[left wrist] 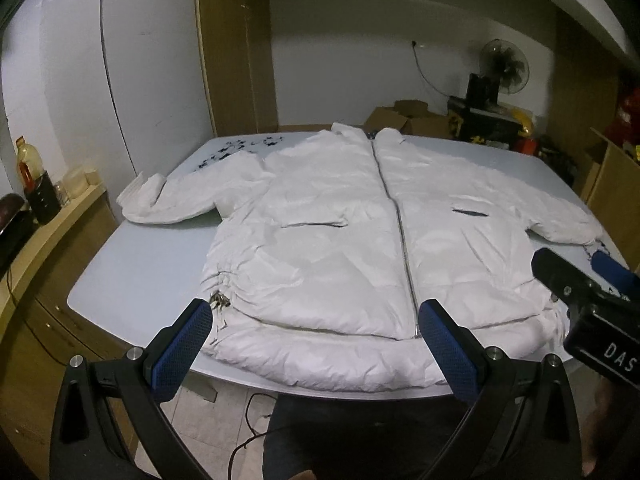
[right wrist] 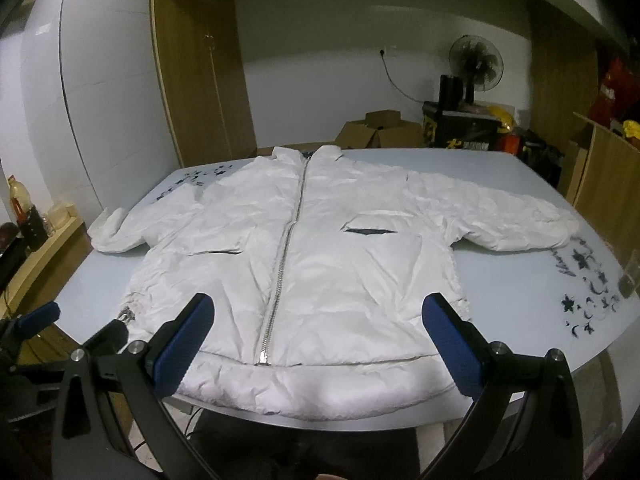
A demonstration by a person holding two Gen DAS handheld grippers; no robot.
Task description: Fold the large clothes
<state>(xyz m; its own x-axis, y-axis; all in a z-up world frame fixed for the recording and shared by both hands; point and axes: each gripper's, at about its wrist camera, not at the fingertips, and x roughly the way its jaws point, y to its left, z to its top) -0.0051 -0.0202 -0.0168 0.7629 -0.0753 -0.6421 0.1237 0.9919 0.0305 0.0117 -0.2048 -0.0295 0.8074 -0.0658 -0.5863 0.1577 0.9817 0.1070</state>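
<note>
Left wrist view first: the white jacket (left wrist: 360,232) lay flat on the pale blue table (left wrist: 132,272), front up, zipped shut, collar at the far edge and hem hanging just over the near edge. Both sleeves were spread out to the sides, the one cuff (left wrist: 140,196) resting near a dark floral print (left wrist: 236,148) on the tabletop. The left gripper (left wrist: 314,332) hung at the near edge with its blue-padded fingers (left wrist: 188,344) spread wide, nothing between them, the hem lying under the gap. Whether the pads brushed the fabric was hard to judge from this angle. At the right side the right gripper (left wrist: 592,292) poked into frame, dark body and blue tip over the jacket's lower corner. Beyond the table stood cardboard boxes (left wrist: 404,118) and a fan (left wrist: 505,65); a bottle (left wrist: 29,168) sat on a wooden counter (left wrist: 60,216) to the left.

Over to the right wrist view: same jacket (right wrist: 328,248), the zipper (right wrist: 286,248) running up just left of centre, a dark pocket slit (right wrist: 370,231) on the chest panel. The right gripper (right wrist: 318,330) also stood wide apart and empty, its fingers (right wrist: 452,344) straddling the hem at the near table edge (right wrist: 540,320). Low at the left, the left gripper (right wrist: 36,320) showed beside the jacket's drawstring corner. More floral print (right wrist: 588,280) marked the tabletop past the right sleeve, and the fan (right wrist: 476,62) and boxes (right wrist: 376,128) sat behind.
</note>
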